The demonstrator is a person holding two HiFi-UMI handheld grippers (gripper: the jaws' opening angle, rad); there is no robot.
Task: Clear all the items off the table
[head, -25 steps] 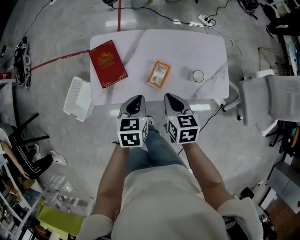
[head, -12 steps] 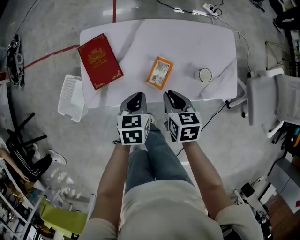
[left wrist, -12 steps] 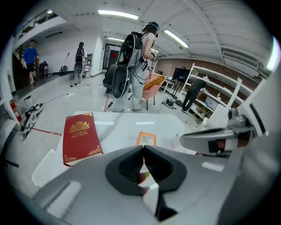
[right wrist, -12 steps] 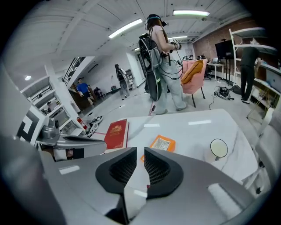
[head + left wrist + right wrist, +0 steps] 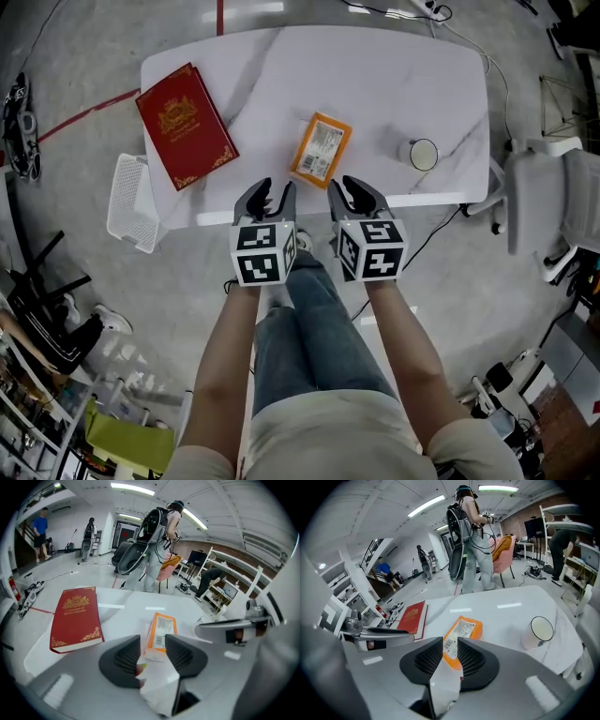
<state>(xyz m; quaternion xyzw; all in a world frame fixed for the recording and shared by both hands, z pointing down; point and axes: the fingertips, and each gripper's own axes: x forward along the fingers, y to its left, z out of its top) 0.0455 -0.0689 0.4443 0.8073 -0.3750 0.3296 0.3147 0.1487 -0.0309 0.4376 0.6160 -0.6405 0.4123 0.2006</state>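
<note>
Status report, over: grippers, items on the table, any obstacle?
Left gripper and right gripper at near table edge, jaws just opening, empty. Red book, orange packet, cup on table, untouched. No obstacle seen before packet.

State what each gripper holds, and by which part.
Nothing. The left gripper and right gripper are both empty; their jaws have just been opening.

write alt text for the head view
A person holds the left hand-held gripper and right hand-held gripper at the near edge of a white table, jaws just opening, nothing between them. The table holds a red book, an orange packet and a cup.
</note>
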